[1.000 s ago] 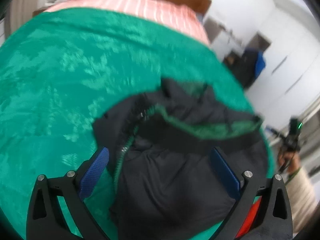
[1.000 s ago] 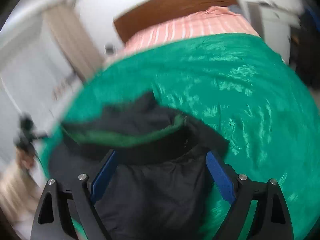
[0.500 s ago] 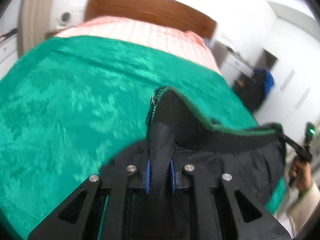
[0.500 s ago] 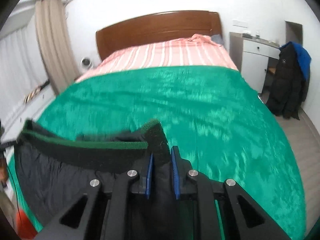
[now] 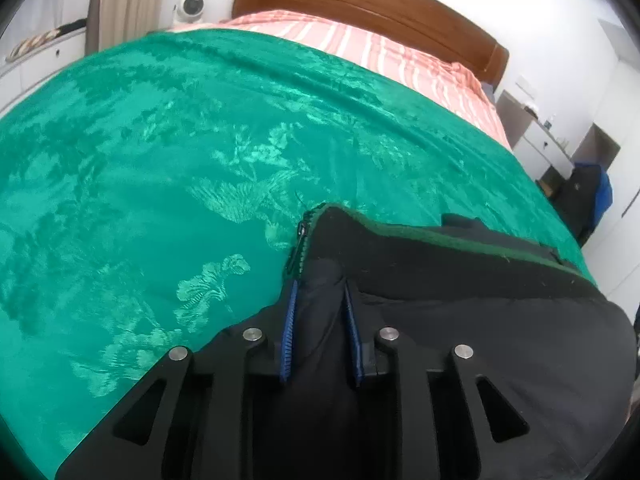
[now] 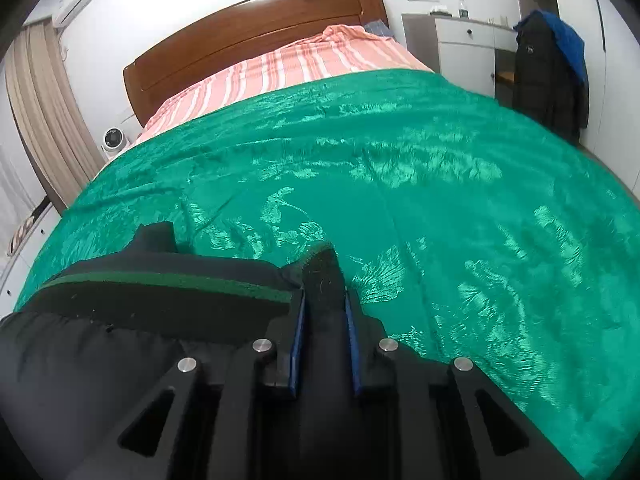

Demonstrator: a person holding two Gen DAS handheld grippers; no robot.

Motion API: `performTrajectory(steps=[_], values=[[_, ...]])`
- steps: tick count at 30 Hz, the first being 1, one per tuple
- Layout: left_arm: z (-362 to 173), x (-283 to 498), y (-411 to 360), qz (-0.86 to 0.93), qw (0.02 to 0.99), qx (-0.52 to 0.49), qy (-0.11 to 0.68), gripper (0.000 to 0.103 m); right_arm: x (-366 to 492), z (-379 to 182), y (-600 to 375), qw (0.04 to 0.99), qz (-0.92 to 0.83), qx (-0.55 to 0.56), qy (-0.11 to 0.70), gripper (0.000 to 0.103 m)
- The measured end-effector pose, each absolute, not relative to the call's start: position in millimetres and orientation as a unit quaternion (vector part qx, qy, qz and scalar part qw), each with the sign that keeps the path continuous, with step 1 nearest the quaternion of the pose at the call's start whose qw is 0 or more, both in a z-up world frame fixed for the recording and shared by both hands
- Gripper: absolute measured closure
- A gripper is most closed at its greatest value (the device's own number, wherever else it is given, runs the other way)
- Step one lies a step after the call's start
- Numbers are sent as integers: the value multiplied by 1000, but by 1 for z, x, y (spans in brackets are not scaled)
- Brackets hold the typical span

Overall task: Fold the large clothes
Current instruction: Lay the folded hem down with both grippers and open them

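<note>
While the black jacket [image 5: 460, 320] hangs stretched between my two grippers over the near end of the bed, my left gripper [image 5: 318, 312] pinches its zipper corner and my right gripper [image 6: 324, 312] pinches the opposite collar corner. A green blanket [image 6: 440, 184] covers the bed, striped sheet [image 6: 288, 68] and wooden headboard [image 6: 248, 32] beyond, with a dark coat [image 6: 548, 80] hanging by white cabinets.

No legible text, label, brand, number or sign appears in either wrist view. A small pale mark sits on the chest of the dark coat [image 6: 548, 76] hanging by the wall, but it is too small to read.
</note>
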State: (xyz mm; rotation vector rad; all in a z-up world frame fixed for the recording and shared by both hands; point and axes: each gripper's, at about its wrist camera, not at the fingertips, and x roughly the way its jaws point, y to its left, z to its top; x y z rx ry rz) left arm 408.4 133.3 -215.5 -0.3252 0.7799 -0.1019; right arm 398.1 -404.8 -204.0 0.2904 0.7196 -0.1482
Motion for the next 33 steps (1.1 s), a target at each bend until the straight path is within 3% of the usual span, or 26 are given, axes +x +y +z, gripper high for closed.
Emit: performTrajectory(steps=[33], values=[[-226, 411, 138, -40, 906, -172, 384, 71, 403, -227, -423, 911, -50, 217, 347, 76]])
